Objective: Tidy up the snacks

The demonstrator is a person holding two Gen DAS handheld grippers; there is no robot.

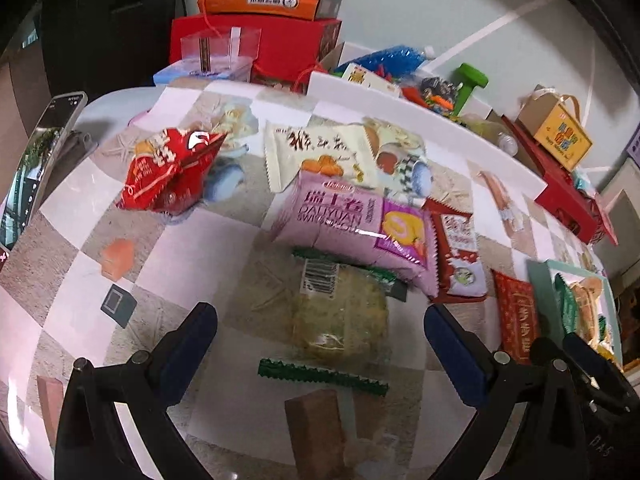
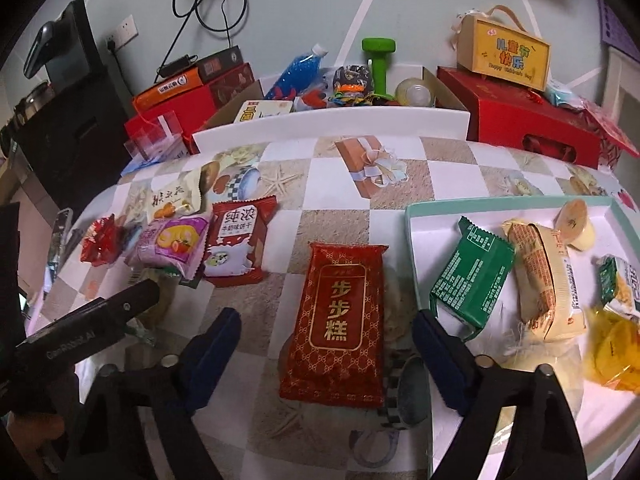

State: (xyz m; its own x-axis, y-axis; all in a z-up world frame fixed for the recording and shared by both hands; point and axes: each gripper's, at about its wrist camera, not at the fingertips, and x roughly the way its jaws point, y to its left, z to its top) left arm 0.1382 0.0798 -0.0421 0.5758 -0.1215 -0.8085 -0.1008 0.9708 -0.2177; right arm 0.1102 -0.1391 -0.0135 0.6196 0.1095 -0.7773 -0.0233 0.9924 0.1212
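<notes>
Your right gripper (image 2: 326, 344) stands apart, jaws either side of the red pack (image 2: 340, 320), pads not touching it. No grip yet. The pack lies flat on the checked cloth (image 2: 340, 184), long axis running away from you, just beside the tray (image 2: 414, 240), whose near corner your right finger (image 2: 440, 354) overlaps in the right wrist view.

Your left gripper (image 1: 320, 344) is also apart and empty. It straddles the clear green-edged pack (image 1: 340, 316), which lies half tucked under the purple bag (image 1: 352, 224).

Handling, judged:
- Red pack: looks light, a foil-type wrapper, likely slick. Contents seem a flat slab, so fairly stiff across the middle. Take it across the short width at mid-length; the crimped ends would fold and slip.
- Clear pack: soft film over a crumbly-looking cake. Probably fragile, so close gently on the body, not on the sawtooth seal (image 1: 324, 376). Its far end is pinned by the purple bag, so expect drag when you draw it out.
- Purple bag: puffed with air, will squash and may skate between the pads.

The tray already holds a green pack (image 2: 472, 276), a tan roll (image 2: 548, 276), a cup (image 2: 576, 224) and more at its right edge. Free floor shows at its near left, the likeliest spot for the red pack.

Still loose at left: red-and-white pack (image 2: 236, 236), cream pack (image 2: 176, 196), crumpled red bag (image 2: 102, 240).
</notes>
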